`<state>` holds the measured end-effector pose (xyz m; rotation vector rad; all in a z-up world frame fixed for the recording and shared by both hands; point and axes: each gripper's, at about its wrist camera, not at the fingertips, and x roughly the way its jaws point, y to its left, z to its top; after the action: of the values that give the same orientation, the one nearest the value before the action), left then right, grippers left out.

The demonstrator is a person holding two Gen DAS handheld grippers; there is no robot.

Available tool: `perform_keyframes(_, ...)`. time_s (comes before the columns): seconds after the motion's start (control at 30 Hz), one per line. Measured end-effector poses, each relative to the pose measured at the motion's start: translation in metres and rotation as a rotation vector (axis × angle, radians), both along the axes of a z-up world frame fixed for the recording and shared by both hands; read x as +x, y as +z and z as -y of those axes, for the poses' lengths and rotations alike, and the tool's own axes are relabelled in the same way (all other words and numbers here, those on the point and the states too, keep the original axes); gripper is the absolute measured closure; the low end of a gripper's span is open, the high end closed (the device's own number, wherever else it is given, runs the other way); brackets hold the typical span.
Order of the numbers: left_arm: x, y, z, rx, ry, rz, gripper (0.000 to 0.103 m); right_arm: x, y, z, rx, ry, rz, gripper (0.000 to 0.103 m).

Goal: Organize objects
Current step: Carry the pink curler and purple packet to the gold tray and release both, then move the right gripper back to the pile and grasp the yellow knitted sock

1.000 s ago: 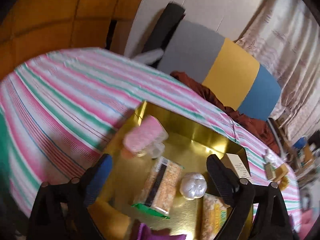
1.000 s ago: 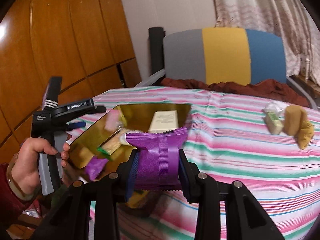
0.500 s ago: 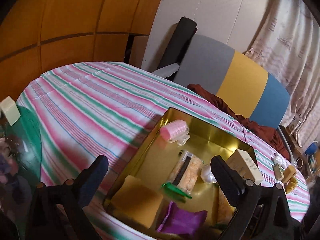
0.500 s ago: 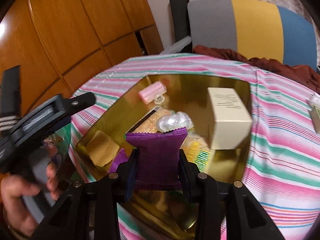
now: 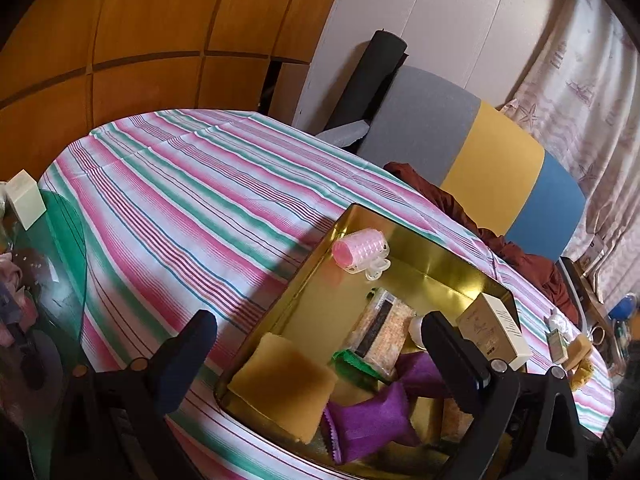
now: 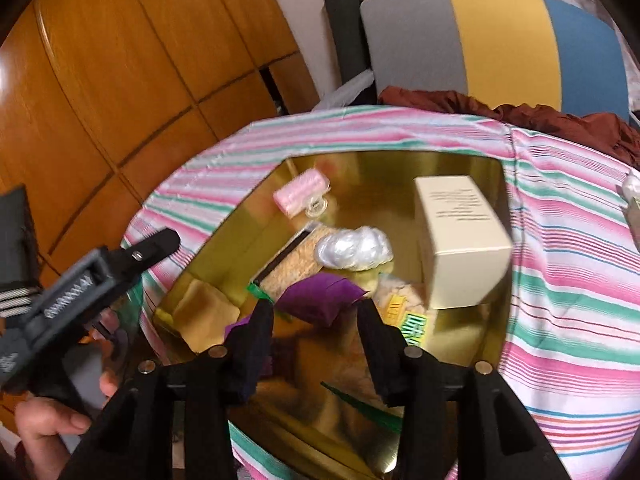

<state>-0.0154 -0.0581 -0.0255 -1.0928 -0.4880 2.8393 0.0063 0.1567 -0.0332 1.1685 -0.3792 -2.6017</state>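
A gold tin tray (image 5: 440,264) (image 6: 472,168) sits on the striped tablecloth. In it lie a pink hair roller (image 5: 360,249) (image 6: 299,193), a cream box (image 5: 496,330) (image 6: 460,236), snack packets (image 5: 380,326), a silver wrapped item (image 6: 354,247), a tan sponge (image 5: 284,388) (image 6: 204,312) and purple packets (image 5: 372,416) (image 6: 324,300). My right gripper (image 6: 316,324) is open just above the tray; the purple packet lies free between its fingertips. My left gripper (image 5: 316,344) is open and empty at the tray's left side.
A grey, yellow and blue chair (image 5: 480,168) with a brown cloth stands behind the table. Small items (image 5: 568,344) lie on the cloth right of the tray. A glass side table (image 5: 44,280) with a small box is at the left. Wooden panels line the wall.
My right gripper carried the purple packet over the tray, then opened and let it drop among the other items. My left gripper pulled back from the tray and stayed open.
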Motion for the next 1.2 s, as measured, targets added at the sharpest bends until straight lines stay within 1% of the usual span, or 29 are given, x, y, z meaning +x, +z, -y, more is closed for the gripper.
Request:
perform_keyframes(0.17,0.002,0.004,-0.015,0.0,-0.043,-0.003,0.0,0.012,0.011,-0.019,-0.025,-0.047,-0.033,0.059)
perform_keyframes(0.27,0.006,0.007,-0.027,-0.001,-0.073,-0.009,0.0,0.017,0.017,-0.031,-0.012,-0.083,-0.055,0.059)
perform_keyframes(0.4,0.009,0.01,-0.046,-0.005,-0.128,-0.007,0.0,0.021,0.02,-0.051,0.001,-0.127,-0.062,0.059)
perform_keyframes(0.6,0.013,0.012,-0.078,-0.012,-0.216,0.005,0.0,0.03,0.01,-0.092,-0.016,-0.226,-0.027,0.059)
perform_keyframes(0.77,0.019,0.01,-0.111,-0.023,-0.308,0.034,0.0,0.036,-0.003,-0.123,-0.012,-0.308,0.013,0.059)
perform_keyframes(0.93,0.031,0.013,-0.147,-0.044,-0.409,0.039,0.0,0.046,-0.02,-0.155,0.033,-0.383,0.059,0.059)
perform_keyframes(1.03,0.039,0.017,-0.167,-0.052,-0.473,0.029,0.0,0.057,-0.033,-0.187,0.059,-0.455,0.113,0.059)
perform_keyframes(1.2,0.054,0.015,-0.211,-0.068,-0.587,0.036,0.0,0.085,-0.048,-0.261,0.025,-0.633,0.156,0.059)
